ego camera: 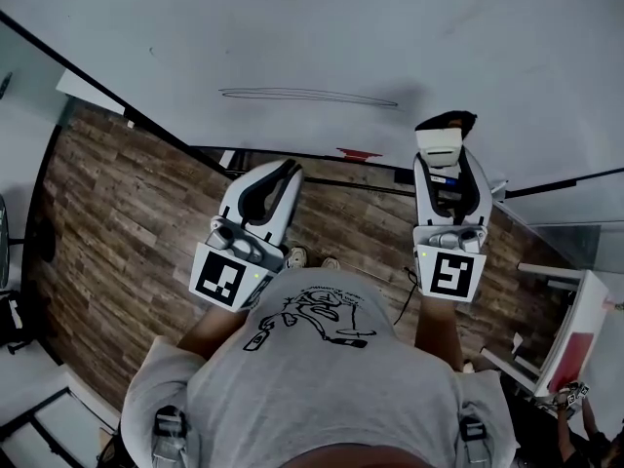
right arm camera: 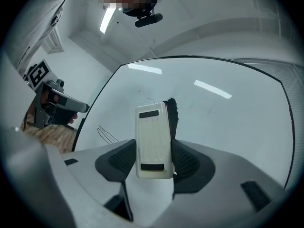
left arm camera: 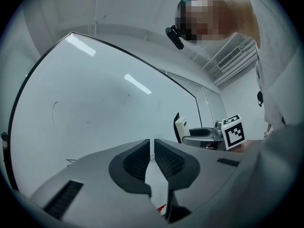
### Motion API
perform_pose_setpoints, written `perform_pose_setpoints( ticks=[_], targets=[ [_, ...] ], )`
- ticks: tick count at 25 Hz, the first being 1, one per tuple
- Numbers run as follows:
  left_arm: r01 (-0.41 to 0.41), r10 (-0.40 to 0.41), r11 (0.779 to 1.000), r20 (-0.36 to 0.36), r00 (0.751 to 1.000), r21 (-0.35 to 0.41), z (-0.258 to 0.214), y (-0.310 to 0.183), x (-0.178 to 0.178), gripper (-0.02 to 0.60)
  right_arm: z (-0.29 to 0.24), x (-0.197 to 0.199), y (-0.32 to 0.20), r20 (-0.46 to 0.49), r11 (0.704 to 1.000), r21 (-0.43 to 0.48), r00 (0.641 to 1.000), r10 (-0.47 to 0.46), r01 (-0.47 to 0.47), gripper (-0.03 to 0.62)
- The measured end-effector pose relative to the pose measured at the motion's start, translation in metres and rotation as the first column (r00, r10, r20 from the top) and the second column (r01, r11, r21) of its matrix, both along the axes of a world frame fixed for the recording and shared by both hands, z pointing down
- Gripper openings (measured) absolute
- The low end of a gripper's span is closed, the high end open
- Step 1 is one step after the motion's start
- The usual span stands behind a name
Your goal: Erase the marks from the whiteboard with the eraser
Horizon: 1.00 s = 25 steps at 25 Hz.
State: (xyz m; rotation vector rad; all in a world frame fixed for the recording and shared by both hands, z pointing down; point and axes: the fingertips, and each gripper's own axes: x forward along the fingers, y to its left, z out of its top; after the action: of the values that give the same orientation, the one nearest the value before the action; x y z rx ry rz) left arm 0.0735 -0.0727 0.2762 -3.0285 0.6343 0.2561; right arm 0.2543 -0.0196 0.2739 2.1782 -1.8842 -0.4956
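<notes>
Right tongs (right arm camera: 153,156) clamp eraser (right arm camera: 153,137) beside marks (right arm camera: 107,136), near whiteboard (right arm camera: 213,118) edge.

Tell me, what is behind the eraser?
The whiteboard, with a thin scribbled mark off to one side. The eraser covers the patch right behind it, so marks there cannot be seen.

whiteboard (ego camera: 409,37): glossy, smooth | eraser (right arm camera: 153,141): matt white plastic | floor (ego camera: 117,213): wood planks | shirt (ego camera: 322,388): grey cloth

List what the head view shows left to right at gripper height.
Left gripper → red object → right gripper, shut on the eraser. The mark spans above the first two, so it is left out.
</notes>
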Motion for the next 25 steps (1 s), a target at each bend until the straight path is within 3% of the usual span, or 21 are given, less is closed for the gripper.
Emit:
perform_pose_setpoints(
  ticks=[10, 15, 25],
  targets=[
    [0.0, 0.0, 1.0, 0.001, 1.0, 0.008, -0.004, -0.004, -0.012, 0.043, -0.003, 0.018, -0.048, -0.179, 0.997, -0.046, 0.983, 0.048, -0.057, 0.239],
    [0.02, -0.02, 1.0, 0.007, 1.0, 0.005, -0.003, -0.011, -0.021, 0.043, 0.014, 0.029, -0.066, -0.189, 0.992, -0.089, 0.979, 0.07, -0.088, 0.241],
    [0.022, -0.022, 1.0, 0.002, 1.0, -0.017, 0.003, -0.019, -0.03, 0.043, 0.025, 0.03, -0.078, -0.236, 0.994, -0.057, 0.968, 0.081, -0.097, 0.239]
  ],
)
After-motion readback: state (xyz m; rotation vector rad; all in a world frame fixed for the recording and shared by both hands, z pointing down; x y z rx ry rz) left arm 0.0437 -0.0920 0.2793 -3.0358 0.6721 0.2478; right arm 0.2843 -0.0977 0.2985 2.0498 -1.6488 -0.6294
